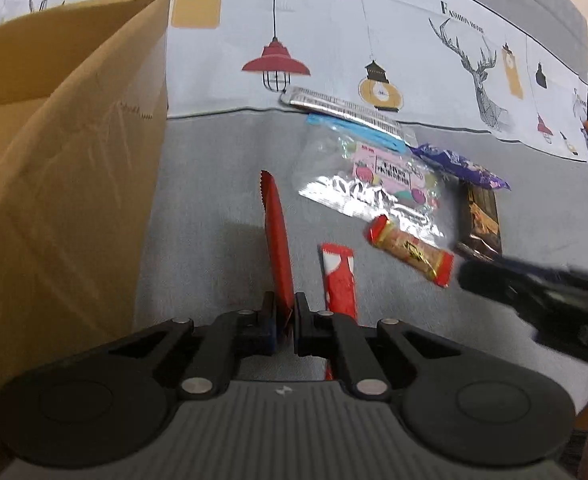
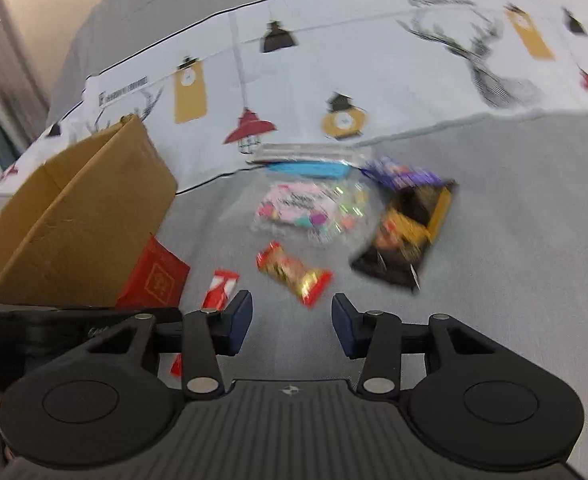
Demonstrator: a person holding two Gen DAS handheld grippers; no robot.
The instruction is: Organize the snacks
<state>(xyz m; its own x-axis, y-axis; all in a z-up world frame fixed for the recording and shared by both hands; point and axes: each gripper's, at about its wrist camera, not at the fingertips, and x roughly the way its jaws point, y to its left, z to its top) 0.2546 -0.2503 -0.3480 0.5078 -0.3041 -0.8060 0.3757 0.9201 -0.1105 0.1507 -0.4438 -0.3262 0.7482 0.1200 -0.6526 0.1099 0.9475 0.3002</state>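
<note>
Between the left gripper's (image 1: pixel 285 322) clenched fingers sits one flat red packet (image 1: pixel 277 236), edge-on with a sawtooth end; the cardboard box (image 1: pixel 66 152) stands just to its left. Ahead lie six more snacks, including one gold-and-red bar (image 1: pixel 410 250) and one clear candy bag (image 1: pixel 374 176). Only the right view shows the packet's face (image 2: pixel 156 280), printed gold. Right gripper (image 2: pixel 292 322) hangs released.
</note>
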